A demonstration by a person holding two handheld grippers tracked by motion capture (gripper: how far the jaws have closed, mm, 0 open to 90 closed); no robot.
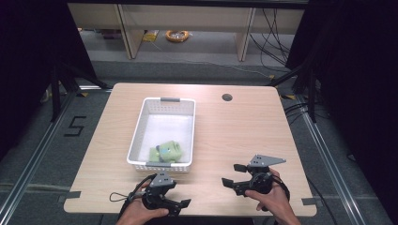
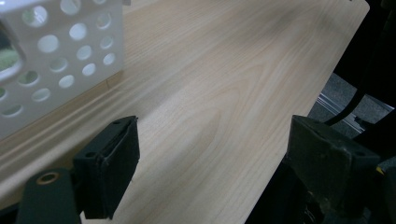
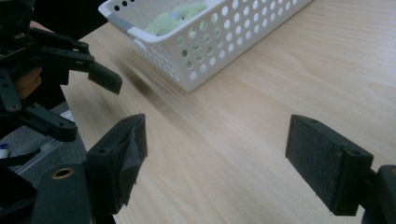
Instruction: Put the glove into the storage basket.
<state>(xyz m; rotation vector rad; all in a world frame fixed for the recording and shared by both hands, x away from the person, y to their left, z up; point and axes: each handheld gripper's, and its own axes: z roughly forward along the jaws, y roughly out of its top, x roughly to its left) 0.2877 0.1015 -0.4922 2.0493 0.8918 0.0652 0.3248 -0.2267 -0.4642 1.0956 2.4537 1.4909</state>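
Your left gripper [image 1: 180, 205] sits low at the near edge of the table [image 1: 234, 136], just in front of the white basket [image 1: 141, 123]. Its tips point to the right. Your hand wraps it from below. In the left gripper view its jaws stand wide apart, with nothing but bare wood between them.

Your right gripper [image 1: 233, 175] is off to the right, well apart from the basket. Its tips point left. Your right hand [image 1: 274, 199] grips it from behind. Its jaws are wide apart too and hold nothing.

The green soft thing [image 1: 165, 152] lies inside the basket, at the near end. You cannot tell what it is; it is small and blurry. The basket wall hides part of it in the right gripper view [image 3: 175, 21]. Your arms are cut off at the bottom of the high view.
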